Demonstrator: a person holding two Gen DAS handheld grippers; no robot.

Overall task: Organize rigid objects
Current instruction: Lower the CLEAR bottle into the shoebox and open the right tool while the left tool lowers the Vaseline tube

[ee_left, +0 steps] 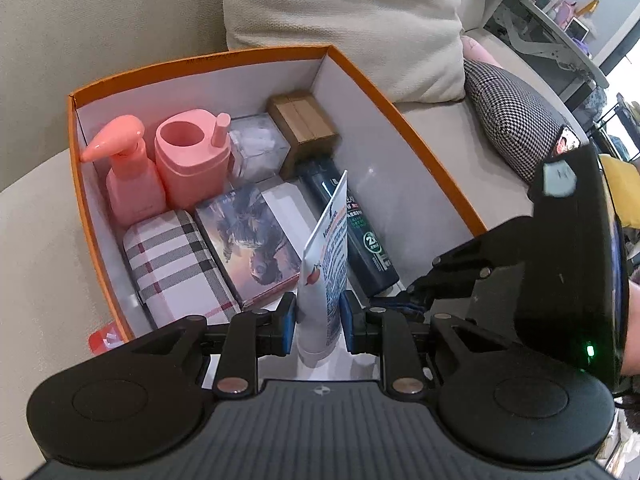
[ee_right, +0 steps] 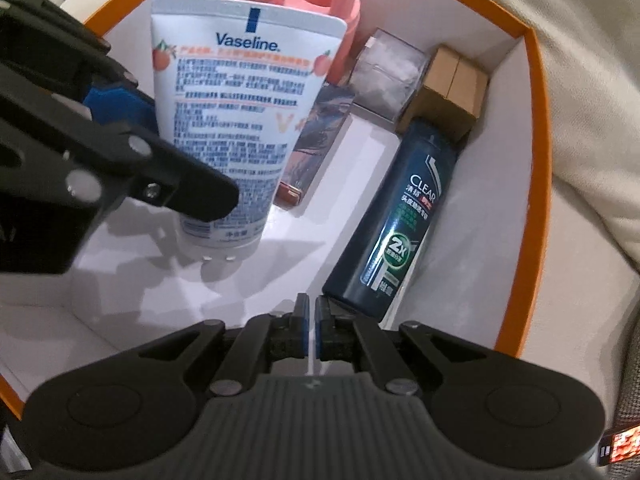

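Inside the orange box, my left gripper is clamped on the Vaseline tube, long axis upright, cap down just above bare floor beside the shampoo bottle. My right gripper hangs closed, empty, nearby.

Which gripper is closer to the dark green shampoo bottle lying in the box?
Right. The right gripper is shut and empty just beside the shampoo bottle's bottom end. The left gripper sits further off, holding the Vaseline tube upright.
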